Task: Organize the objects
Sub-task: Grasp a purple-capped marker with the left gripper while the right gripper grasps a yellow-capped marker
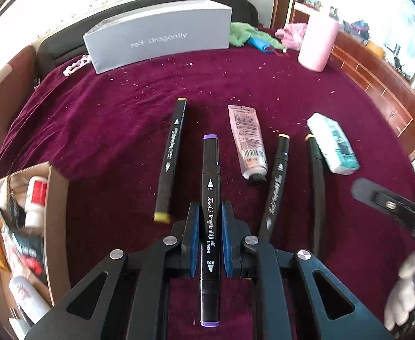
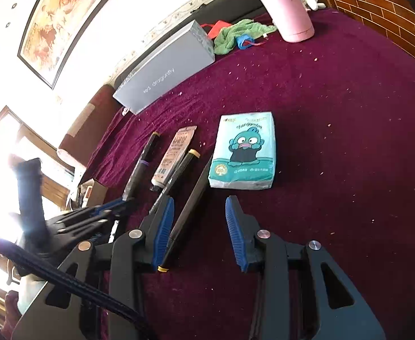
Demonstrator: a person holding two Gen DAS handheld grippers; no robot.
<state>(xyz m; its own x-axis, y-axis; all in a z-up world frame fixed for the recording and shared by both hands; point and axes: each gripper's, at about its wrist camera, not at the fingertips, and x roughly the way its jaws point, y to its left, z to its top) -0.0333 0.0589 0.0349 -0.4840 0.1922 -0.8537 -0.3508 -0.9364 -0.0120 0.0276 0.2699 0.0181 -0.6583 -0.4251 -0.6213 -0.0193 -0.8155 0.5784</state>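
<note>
Left wrist view: left tongs point(image 1: 209, 238) pinch the purple marker point(image 1: 209, 198) mid-barrel on the surface point(image 1: 108, 119), likely bound for the box point(image 1: 57, 195) at near left, while right tongs point(image 2: 200, 232) hover part-open, empty.

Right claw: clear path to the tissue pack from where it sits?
Probably yes. The right claw is open and empty, and the tissue pack lies flat just ahead on bare cloth. Only a black marker runs along its left finger; it doesn't cross the path.
</note>
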